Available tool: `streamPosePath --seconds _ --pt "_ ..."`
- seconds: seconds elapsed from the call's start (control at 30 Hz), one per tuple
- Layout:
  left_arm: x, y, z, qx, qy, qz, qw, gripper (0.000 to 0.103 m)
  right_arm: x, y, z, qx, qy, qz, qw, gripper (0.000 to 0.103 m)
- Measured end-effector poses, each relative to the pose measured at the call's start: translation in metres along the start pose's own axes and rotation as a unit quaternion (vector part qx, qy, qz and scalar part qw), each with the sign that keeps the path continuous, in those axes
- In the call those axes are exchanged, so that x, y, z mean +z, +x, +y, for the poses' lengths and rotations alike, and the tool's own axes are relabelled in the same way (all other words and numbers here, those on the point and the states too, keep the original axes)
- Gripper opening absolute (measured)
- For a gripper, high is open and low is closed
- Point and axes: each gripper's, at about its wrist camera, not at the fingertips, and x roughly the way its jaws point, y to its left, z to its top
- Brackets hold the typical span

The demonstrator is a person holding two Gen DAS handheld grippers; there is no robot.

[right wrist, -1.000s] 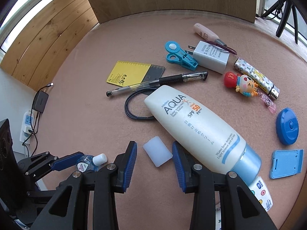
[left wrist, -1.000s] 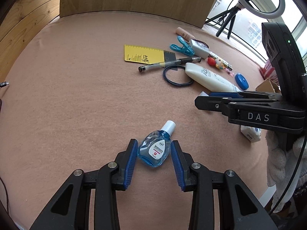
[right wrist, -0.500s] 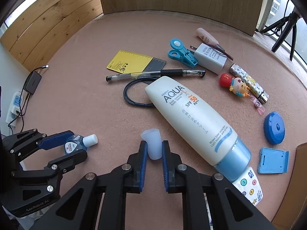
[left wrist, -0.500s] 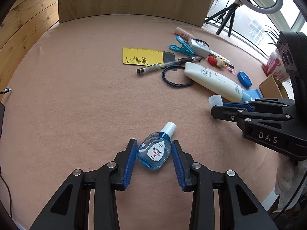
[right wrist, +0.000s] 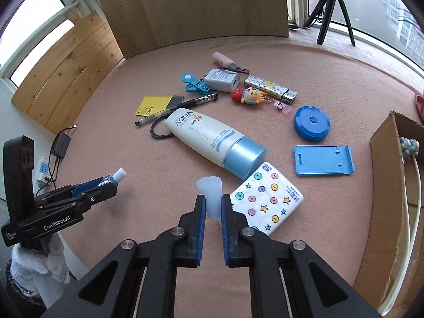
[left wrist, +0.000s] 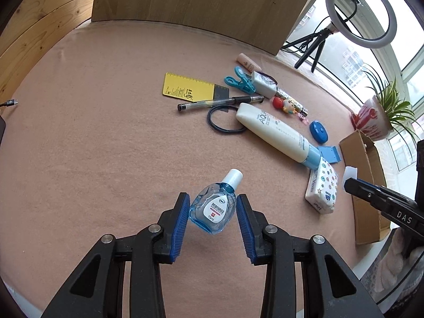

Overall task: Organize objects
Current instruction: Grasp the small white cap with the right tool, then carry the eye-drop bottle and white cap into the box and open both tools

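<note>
Left gripper (left wrist: 213, 213) pinches a small blue eye-drop bottle (left wrist: 214, 209) between its blue pads, white cap pointing away, bottle lifted clear of the pink table cloth (left wrist: 106, 145). Right gripper (right wrist: 213, 212) is closing on a translucent white cap (right wrist: 210, 194), wide end up, pads pressing its sides.

Clutter sits beyond both grippers. A white sunscreen tube (right wrist: 209, 143) with a blue lid lies diagonally, its lid end just beside a tissue pack (right wrist: 265, 204) printed with buttons and stars. The pack lies right next to the right gripper's right finger. A black hair tie (left wrist: 225, 120) is partly under the tube's flat end. A black pen (right wrist: 177, 107) lies across a yellow ruler card (right wrist: 155, 103). Behind those: teal clip (right wrist: 194, 83), white charger plug (right wrist: 222, 79), pink tube (right wrist: 222, 58), patterned lighter (right wrist: 270, 87), cartoon doll keychain (right wrist: 249, 95). Right of the tube: round blue tape measure (right wrist: 312, 122) and blue phone stand (right wrist: 323, 160). An open cardboard box (right wrist: 384, 198) stands at the table's right edge, with a white cord and something grey inside. The ring light (left wrist: 360, 8) on a tripod and the potted plant (left wrist: 381, 114) are by the window. The power strip (right wrist: 43, 171) and adapter are off the table's left edge.
</note>
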Motion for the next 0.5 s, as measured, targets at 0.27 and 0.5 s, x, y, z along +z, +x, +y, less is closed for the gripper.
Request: streamPosePath --seconds 0.27,0.5 --pt "0.015 -0.006 -0.060 -0.039 0.045 -0.012 0.9982 0.039 -0.014 -0.061 -0.052 -0.031 0.059 -0.053 0.996 0.010" --pt "0.017 0.004 -0.135 -0.083 0.102 -0.005 0.9913 0.039 -0.035 -0.102 -0.103 -0.077 0.103 -0.083 0.988 0.010"
